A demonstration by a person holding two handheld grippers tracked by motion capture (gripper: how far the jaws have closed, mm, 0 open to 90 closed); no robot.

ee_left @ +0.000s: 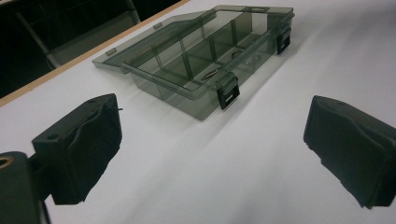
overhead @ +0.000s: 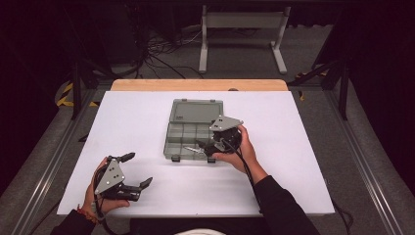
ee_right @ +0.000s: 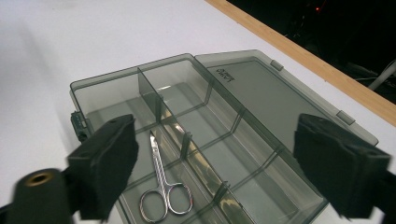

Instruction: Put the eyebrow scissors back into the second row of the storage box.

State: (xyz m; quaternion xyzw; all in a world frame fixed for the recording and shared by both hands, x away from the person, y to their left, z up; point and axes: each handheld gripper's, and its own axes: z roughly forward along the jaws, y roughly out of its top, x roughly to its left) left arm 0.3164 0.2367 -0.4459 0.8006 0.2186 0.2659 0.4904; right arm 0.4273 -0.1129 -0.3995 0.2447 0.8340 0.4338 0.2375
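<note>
- Room: dark surround, cables and a white frame on the floor beyond; a white table [overhead: 147, 122] with a wooden far edge gives a plain work surface on which everything is easy to pick out.
- Box [overhead: 188, 134]: a smoky, see-through compartment case sits near the table's middle, square to the person. Its lid [ee_right: 275, 93] is folded fully back and lies flat on the table, so every compartment is reachable from above. The two black latches [ee_left: 228, 93] hang loose on the near wall.
- Right gripper [overhead: 208, 146]: held over the near right part of the box, tilted down into it. Its jaws stand wide apart with nothing between the pads [ee_right: 105, 163]. Judged: this is a release posture, the hand placed directly above the compartment so the item drops in rather than beside it.
- Left gripper [overhead: 138, 171]: rests low on the table, well apart from the box, at the near left. Jaws spread wide, empty. Judged: parked out of the way, not needed to steady the box.
- Scissors [ee_right: 161, 186]: small steel pair lying flat on the floor of a near compartment, handles towards the right gripper, blades pointing along the divider. They lie free, just below the open right jaws, touched by neither pad.
</note>
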